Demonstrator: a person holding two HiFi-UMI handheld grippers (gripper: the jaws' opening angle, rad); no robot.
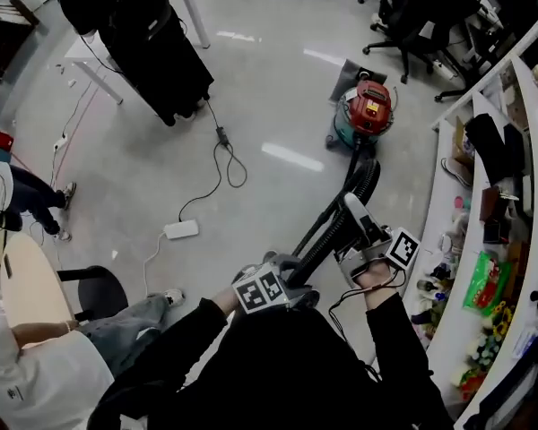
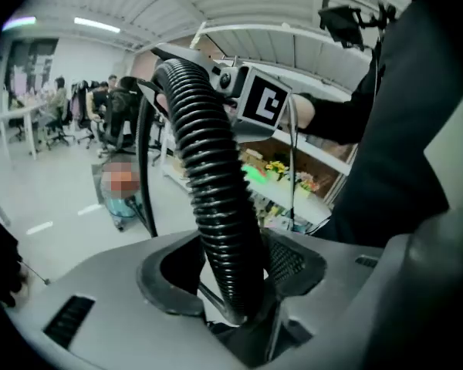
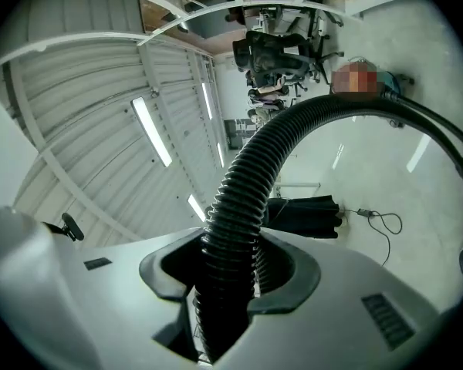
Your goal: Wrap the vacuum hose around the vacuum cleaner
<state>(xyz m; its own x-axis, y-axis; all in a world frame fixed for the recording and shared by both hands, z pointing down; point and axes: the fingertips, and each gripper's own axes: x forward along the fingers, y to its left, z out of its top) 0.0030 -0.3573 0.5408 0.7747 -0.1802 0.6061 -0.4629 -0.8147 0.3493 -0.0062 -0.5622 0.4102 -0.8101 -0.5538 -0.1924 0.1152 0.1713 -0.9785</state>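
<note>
The vacuum cleaner [image 1: 368, 110], red on top with a teal body, stands on the floor ahead of me. Its black ribbed hose [image 1: 363, 182] runs from it back to both grippers. The right gripper [image 1: 351, 218] is shut on the hose [image 3: 255, 183], which fills the space between its jaws [image 3: 228, 272]. Lower and nearer to me, the left gripper [image 1: 296, 271] is open. In the left gripper view the hose [image 2: 208, 160] passes between the jaws [image 2: 231, 272], lying against one jaw with a gap to the other. The right gripper's marker cube [image 2: 262, 102] shows further up the hose.
A black cable with an adapter [image 1: 222, 135] and a white power strip [image 1: 181, 229] lies on the floor to the left. A white table draped in black [image 1: 157, 52] stands at the back left. Office chairs [image 1: 412, 25] stand behind the vacuum. A cluttered shelf [image 1: 502, 240] lines the right, and a seated person [image 1: 117, 330] is at lower left.
</note>
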